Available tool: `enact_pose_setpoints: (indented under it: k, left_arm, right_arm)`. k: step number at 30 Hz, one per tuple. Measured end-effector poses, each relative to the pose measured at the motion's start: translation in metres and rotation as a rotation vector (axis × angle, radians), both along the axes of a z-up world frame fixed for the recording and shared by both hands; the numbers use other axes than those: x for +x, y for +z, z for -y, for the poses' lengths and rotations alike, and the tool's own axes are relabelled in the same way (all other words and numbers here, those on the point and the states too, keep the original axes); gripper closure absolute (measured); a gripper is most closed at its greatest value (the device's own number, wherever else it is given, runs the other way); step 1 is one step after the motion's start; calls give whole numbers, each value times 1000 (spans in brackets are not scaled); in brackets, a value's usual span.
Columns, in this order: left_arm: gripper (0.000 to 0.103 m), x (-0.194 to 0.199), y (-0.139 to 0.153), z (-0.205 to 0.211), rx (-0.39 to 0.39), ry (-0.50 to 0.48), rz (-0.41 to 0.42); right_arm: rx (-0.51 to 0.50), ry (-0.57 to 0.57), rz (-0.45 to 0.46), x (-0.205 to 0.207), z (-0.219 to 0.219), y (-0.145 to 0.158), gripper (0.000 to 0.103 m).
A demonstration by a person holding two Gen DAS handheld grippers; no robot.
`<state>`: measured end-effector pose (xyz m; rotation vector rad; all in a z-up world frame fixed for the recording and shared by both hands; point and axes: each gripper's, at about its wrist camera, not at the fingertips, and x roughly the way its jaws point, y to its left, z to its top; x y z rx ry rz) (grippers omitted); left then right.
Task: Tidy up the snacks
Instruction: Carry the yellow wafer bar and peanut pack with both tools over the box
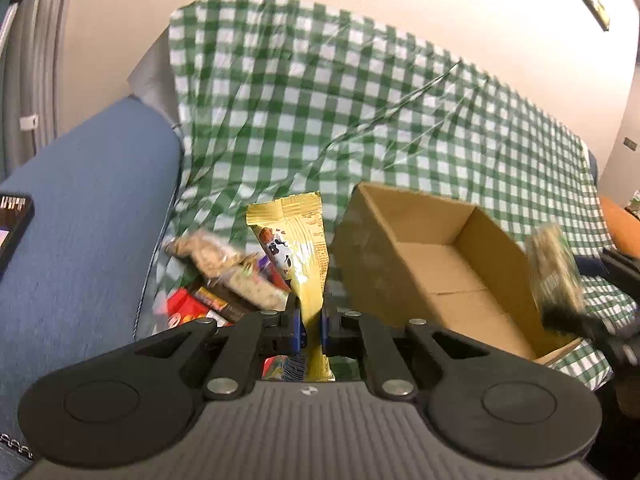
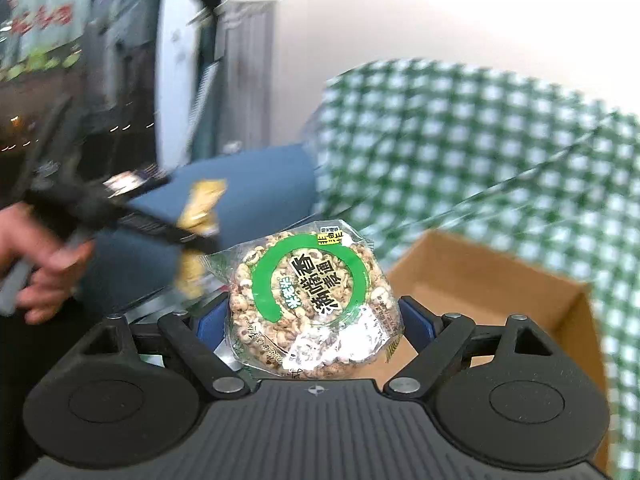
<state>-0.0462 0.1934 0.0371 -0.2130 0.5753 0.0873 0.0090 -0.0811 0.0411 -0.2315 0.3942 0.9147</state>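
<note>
My left gripper [image 1: 311, 312] is shut on a yellow snack packet [image 1: 298, 248] that stands upright between its blue pads, lifted above a pile of mixed snacks [image 1: 224, 284]. An open cardboard box [image 1: 440, 264] lies to the right of it on the checked cloth. My right gripper [image 2: 314, 314] is shut on a round puffed-grain cake packet [image 2: 308, 280] with a green ring label, its jaws wide around it, held over the near left corner of the box [image 2: 500, 292]. The right wrist view shows the left gripper [image 2: 120, 216], blurred, with the yellow packet [image 2: 200, 208].
A green-and-white checked cloth [image 1: 320, 100] covers a sofa seat and back. A blue armrest [image 1: 92, 220] rises at the left with a phone [image 1: 12, 228] on it. A person's hand [image 2: 44, 264] grips the left gripper's handle. An orange thing [image 1: 620, 224] sits at the far right.
</note>
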Motion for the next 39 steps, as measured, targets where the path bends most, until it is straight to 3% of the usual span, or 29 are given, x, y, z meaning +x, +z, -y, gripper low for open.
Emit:
enact_pose_setpoints:
  k: [7, 10, 13, 16, 18, 28, 31, 33, 36, 39]
  left_arm:
    - [94, 3, 20, 33, 47, -60, 41]
    - [93, 5, 25, 51, 75, -97, 57]
    - [94, 13, 28, 72, 113, -136, 66]
    - [93, 26, 26, 96, 186, -148, 85]
    - [93, 36, 23, 109, 187, -153, 99]
    - [93, 91, 19, 160, 174, -253, 99]
    - [94, 106, 19, 166, 158, -243, 133]
    - [93, 105, 9, 168, 197, -217, 161]
    - [94, 112, -14, 171, 236, -223, 80]
    - [94, 121, -20, 174, 228, -239, 69]
  right_arm:
    - [-28, -196, 56, 61, 43, 2, 16]
    - [23, -305, -3, 80, 64, -16, 16]
    - [-27, -387, -13, 86, 74, -27, 16]
    - [0, -452, -12, 91, 87, -25, 16]
    - [-23, -488, -2, 94, 91, -27, 16]
    - [-62, -545, 21, 98, 108, -32, 16]
    - [-76, -556, 24, 100, 109, -35, 16]
    - [-82, -565, 26, 100, 108, -35, 16]
    - [-100, -571, 27, 103, 105, -38, 16]
    - [-119, -563, 45, 104, 99, -40, 16]
